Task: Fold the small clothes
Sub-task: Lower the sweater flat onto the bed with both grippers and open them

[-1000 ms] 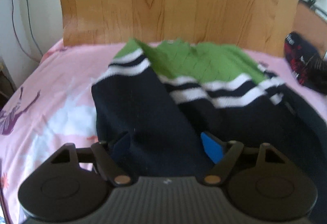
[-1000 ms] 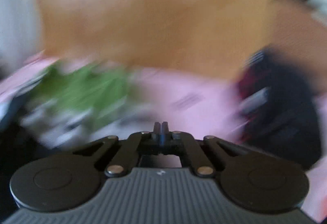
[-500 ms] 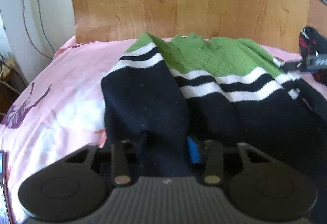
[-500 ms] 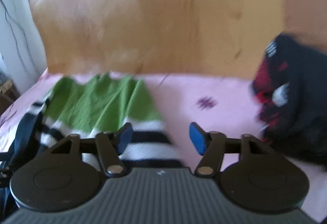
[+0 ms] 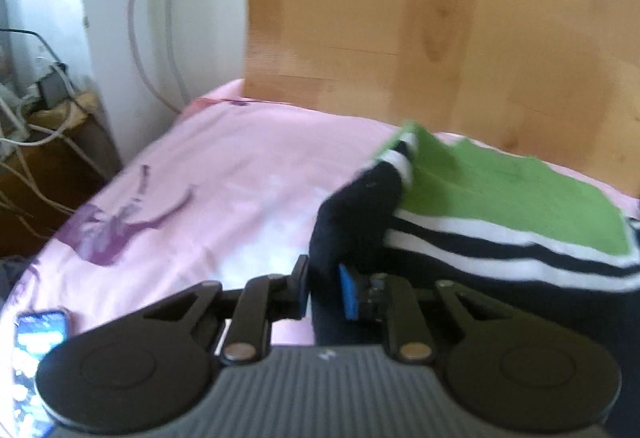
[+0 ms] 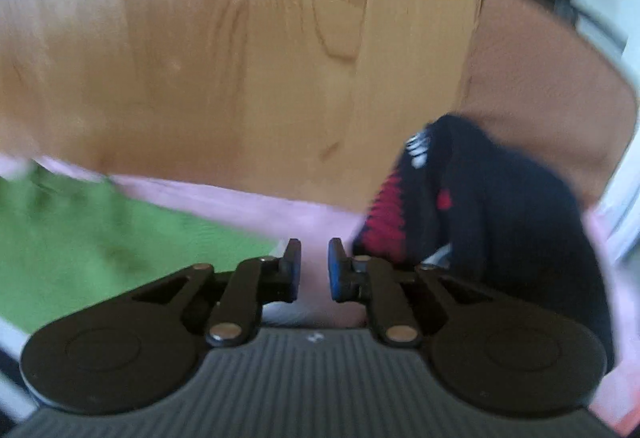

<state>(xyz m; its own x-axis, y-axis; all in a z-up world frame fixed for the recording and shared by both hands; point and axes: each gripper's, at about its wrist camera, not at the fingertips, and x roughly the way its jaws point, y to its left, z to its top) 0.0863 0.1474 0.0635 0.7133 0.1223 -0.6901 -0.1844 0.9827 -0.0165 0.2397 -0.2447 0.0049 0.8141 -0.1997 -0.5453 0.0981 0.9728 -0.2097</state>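
Observation:
A small sweater [image 5: 500, 206], green on top with white and navy stripes and a navy body, lies on the pink bed sheet [image 5: 224, 174]. My left gripper [image 5: 324, 290] is shut on its navy sleeve [image 5: 352, 222], which is pulled out to the left. In the right wrist view the sweater's green part [image 6: 100, 238] lies at the left. My right gripper [image 6: 314, 274] hovers over the pink sheet [image 6: 248, 206] beside the sweater's edge, jaws narrowly apart with nothing seen between them.
A wooden headboard [image 5: 440, 18] stands behind the bed. A dark red-patterned garment [image 6: 480, 214] lies right of my right gripper. A phone [image 5: 36, 338] lies on the sheet at lower left. A side table with cables [image 5: 40, 118] stands left of the bed.
My left gripper closed on the navy sleeve and pulled it left, off the sweater's body. My right gripper opened, then narrowed to a small gap, and moved right toward the dark garment.

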